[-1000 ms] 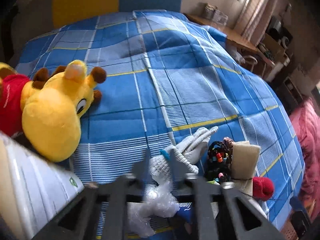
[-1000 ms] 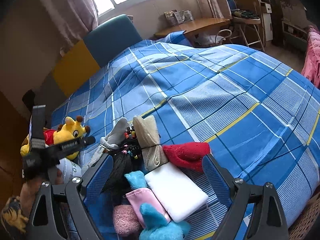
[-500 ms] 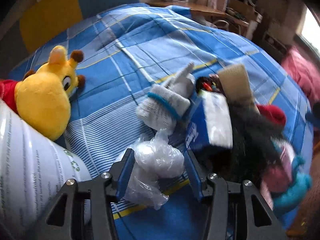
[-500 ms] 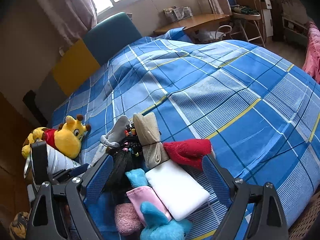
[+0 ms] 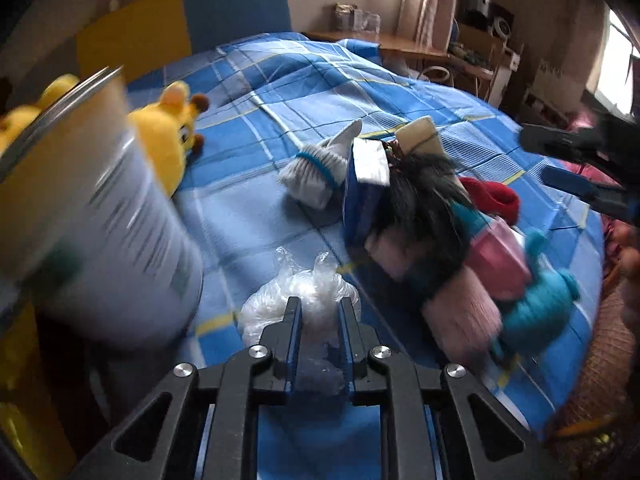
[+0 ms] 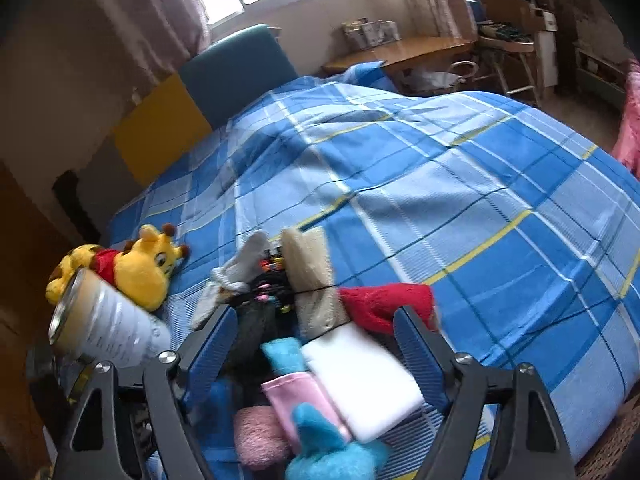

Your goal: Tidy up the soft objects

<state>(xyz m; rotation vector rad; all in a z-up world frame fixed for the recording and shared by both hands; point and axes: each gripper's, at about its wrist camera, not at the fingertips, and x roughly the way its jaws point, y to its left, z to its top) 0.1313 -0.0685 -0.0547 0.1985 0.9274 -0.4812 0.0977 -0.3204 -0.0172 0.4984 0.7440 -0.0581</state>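
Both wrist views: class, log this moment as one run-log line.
left gripper: closing on plastic bag | right gripper: closing, jaws over soft pile, gripping nothing | can: beside bag | bed: giraffe plush lying

My left gripper (image 5: pixel 319 314) is black moulded plastic with triangular cut-outs in its arms, round silver screws at the joints and thin blue fingers (image 5: pixel 295 322). My right gripper (image 6: pixel 318 330) is built the same: black frame, silver screws, and broad blue fingers (image 6: pixel 416 354) ribbed on their inner faces.
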